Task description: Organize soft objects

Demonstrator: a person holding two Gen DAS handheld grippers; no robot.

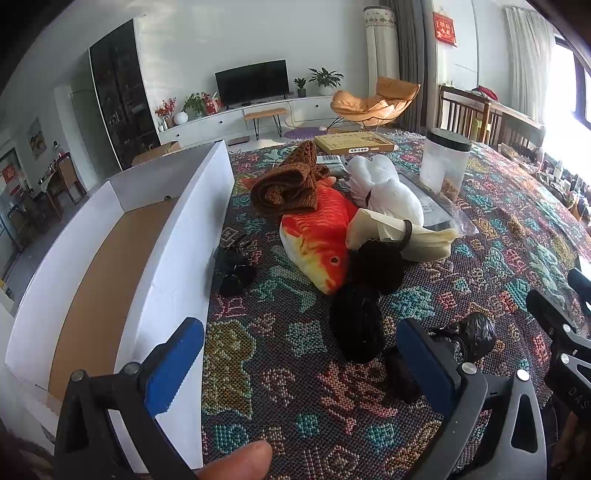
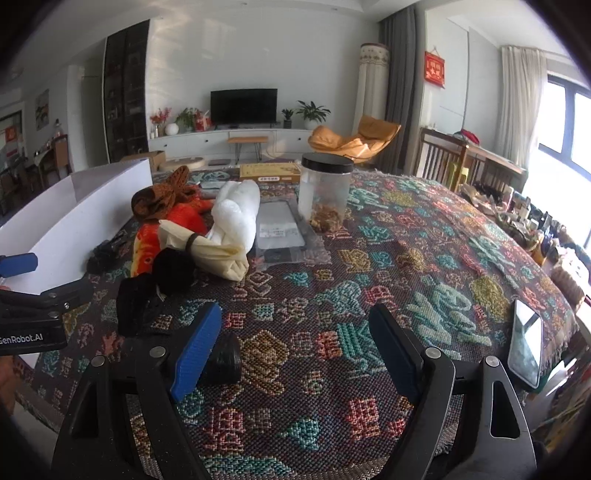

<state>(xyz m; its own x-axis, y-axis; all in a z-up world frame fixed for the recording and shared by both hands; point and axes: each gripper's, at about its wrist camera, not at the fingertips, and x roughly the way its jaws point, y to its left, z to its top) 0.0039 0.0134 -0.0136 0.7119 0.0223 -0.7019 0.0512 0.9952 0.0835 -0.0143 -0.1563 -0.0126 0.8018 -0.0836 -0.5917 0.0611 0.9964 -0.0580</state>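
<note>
Ahead of the left gripper (image 1: 301,363), whose blue-padded jaws stand wide apart with nothing between them, the soft things lie heaped on the counter's patterned woven cloth (image 1: 295,406): an orange fish plush (image 1: 317,236) with a brown knitted cloth (image 1: 286,184) draped over its tail end, white rolled towels (image 1: 384,184) just to its right, a cream cloth bundle (image 1: 388,232) bound with a dark band, and black fabric pieces (image 1: 360,317) nearest the jaws. To that gripper's left stands an open white box (image 1: 177,240) with a brown cardboard floor. A black plastic bag (image 1: 472,336) lies just behind its right finger. The right gripper (image 2: 295,350) also stands open and empty over bare cloth, the pile ahead to its left, a black-lidded clear jar (image 2: 325,192) farther ahead and a phone (image 2: 526,341) to its right. Seen from there, the left gripper's body carries the lettering "GenRobot.AI" (image 2: 22,338). Writing on the yellow flat box (image 1: 354,142) and red wall hanging (image 1: 444,29) is too small to read.
</note>
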